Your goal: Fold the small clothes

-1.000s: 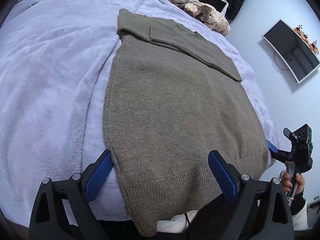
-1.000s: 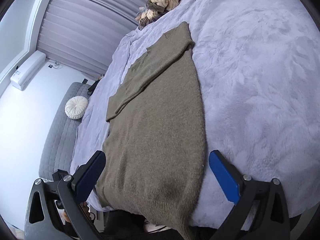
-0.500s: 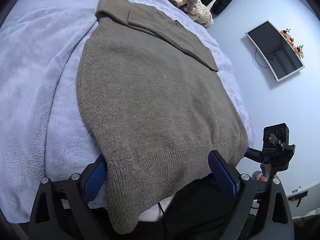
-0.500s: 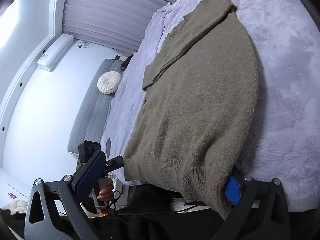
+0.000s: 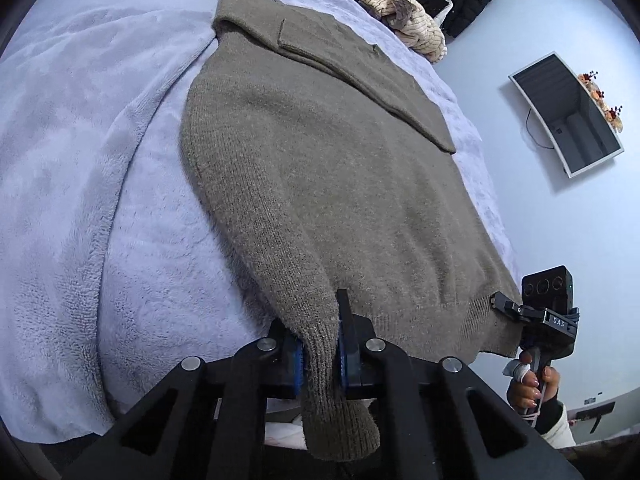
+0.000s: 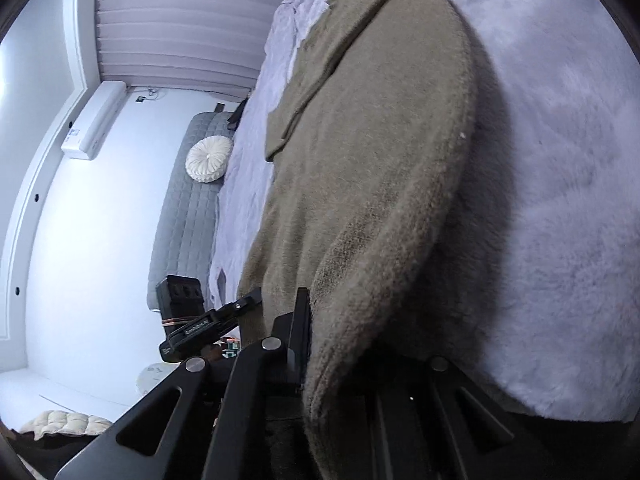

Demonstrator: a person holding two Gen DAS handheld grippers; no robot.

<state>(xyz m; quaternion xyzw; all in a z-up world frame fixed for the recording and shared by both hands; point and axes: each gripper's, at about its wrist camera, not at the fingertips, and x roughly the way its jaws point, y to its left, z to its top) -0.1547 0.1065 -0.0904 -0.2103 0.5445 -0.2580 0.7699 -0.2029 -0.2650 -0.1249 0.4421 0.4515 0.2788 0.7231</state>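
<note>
Bare bed (image 5: 100,184) open left of sweater (image 5: 320,168), clothes pile (image 5: 404,24) blocking far end, sofa (image 6: 188,216) alongside

A big bed (image 5: 100,160) with a soft pale purple blanket fills the room. The walls are white. A flat screen (image 5: 568,114) hangs on the wall at 3 o'clock. A grey couch (image 6: 180,216) holds a round white cushion (image 6: 209,159) at 9 o'clock, under long curtains (image 6: 180,20).

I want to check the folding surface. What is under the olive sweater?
The sweater lies on a lavender fleece blanket that shows on both sides of it. What the blanket covers, and anything directly beneath the knit, is hidden.
</note>
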